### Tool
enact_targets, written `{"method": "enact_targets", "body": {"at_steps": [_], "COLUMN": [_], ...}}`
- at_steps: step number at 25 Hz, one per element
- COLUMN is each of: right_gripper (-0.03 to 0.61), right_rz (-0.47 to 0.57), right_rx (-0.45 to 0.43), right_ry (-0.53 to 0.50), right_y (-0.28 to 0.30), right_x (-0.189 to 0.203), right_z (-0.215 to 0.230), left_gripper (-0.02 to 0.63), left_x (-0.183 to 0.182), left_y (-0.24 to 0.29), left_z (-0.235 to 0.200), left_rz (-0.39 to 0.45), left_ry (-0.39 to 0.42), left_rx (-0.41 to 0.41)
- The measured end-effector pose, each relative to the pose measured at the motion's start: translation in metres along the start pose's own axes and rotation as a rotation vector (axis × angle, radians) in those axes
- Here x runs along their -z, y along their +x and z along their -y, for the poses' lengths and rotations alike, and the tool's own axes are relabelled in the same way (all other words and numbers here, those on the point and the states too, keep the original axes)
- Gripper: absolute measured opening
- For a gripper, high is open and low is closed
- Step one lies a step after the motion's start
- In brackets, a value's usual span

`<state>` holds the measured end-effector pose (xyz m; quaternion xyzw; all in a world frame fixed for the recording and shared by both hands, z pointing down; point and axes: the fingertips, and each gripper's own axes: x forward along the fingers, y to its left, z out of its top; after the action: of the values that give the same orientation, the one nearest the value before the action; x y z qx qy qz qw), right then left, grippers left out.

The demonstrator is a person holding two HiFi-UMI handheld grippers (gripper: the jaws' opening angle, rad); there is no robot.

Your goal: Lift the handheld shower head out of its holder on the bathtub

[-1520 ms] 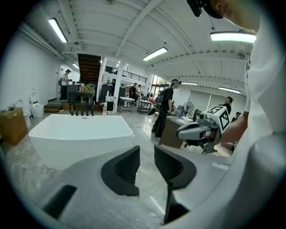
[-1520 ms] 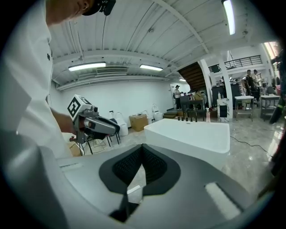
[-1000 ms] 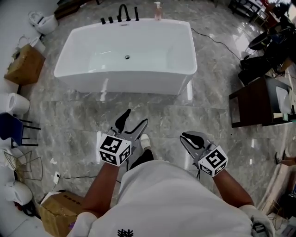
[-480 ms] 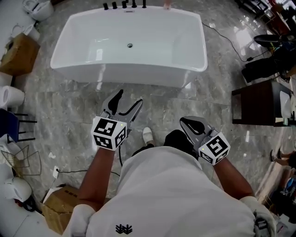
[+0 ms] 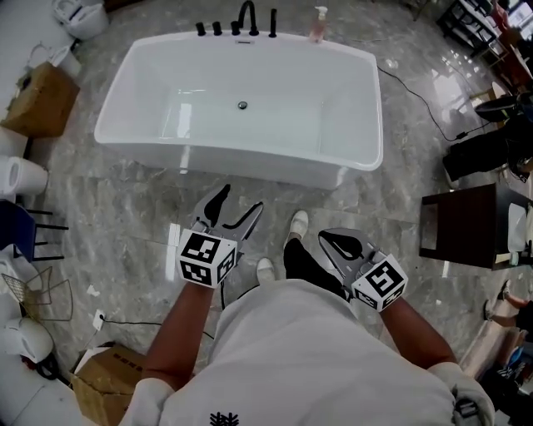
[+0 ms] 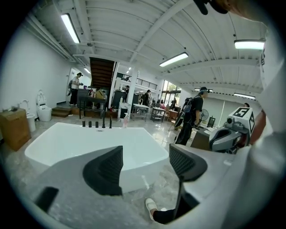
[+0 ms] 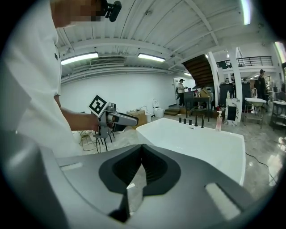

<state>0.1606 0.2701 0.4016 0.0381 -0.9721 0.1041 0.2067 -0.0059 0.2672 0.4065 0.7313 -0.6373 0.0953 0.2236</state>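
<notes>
The white bathtub [image 5: 250, 154] stands across the floor ahead of me. A row of black fittings [image 5: 237, 25] lines its far rim; the slim upright piece at the right end [image 5: 272, 22] looks like the handheld shower head in its holder. Both grippers hang well short of the tub, over the marble floor. My left gripper [image 5: 236, 209] is open with nothing between its pads [image 6: 105, 170]. My right gripper [image 5: 336, 241] is shut and empty. The tub [image 7: 196, 138] and its fittings [image 7: 192, 120] also show in the right gripper view, and the fittings [image 6: 96, 123] in the left gripper view.
A pink bottle [image 5: 317, 23] stands on the tub rim right of the fittings. Cardboard boxes [image 5: 42, 112] and toilets [image 5: 21, 179] line the left wall. A dark wooden cabinet [image 5: 462, 225] stands at the right. A cable [image 5: 416, 83] runs over the floor.
The tub has slid down and nearer in the head view, and its far-rim fittings are back in sight. Both grippers keep their pose, left open and right shut.
</notes>
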Motion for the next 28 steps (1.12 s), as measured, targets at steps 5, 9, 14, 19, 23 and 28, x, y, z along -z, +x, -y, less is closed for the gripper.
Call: {"method": "enact_targets", "body": {"at_steps": [5, 9, 14, 19, 23, 28], "right_gripper": [0.014, 0.014, 0.014, 0.014, 0.014, 0.014], "right_rz": [0.015, 0.031, 0.034, 0.04, 0.055, 0.046], "right_rx": [-0.029, -0.048, -0.043, -0.007, 0.06, 0.157], "right_ry": [-0.004, -0.008, 0.019, 0.054, 0.093, 0.128], "right_y": [0.02, 0.03, 0.032, 0.034, 0.038, 0.052], "right_x": [-0.024, -0.047, -0.05, -0.051, -0.056, -0.072], "right_z": [0.071, 0.125, 0.19, 0.233, 0.265, 0.298], "left_gripper": [0.325, 0.325, 0.325, 0.324, 0.322, 0.322], "left_x": [-0.035, -0.067, -0.096, -0.118, -0.138, -0.16], "left_y": [0.059, 0.113, 0.182, 0.24, 0.286, 0.349], "left_z": [-0.018, -0.034, -0.048, -0.062, -0.087, -0.136], "left_rz": [-0.014, -0.026, -0.032, -0.048, -0.057, -0.073], "left_ry": [0.02, 0.031, 0.047, 0.067, 0.081, 0.091], "left_rx": [-0.032, -0.05, -0.057, -0.039, -0.012, 0.029]}}
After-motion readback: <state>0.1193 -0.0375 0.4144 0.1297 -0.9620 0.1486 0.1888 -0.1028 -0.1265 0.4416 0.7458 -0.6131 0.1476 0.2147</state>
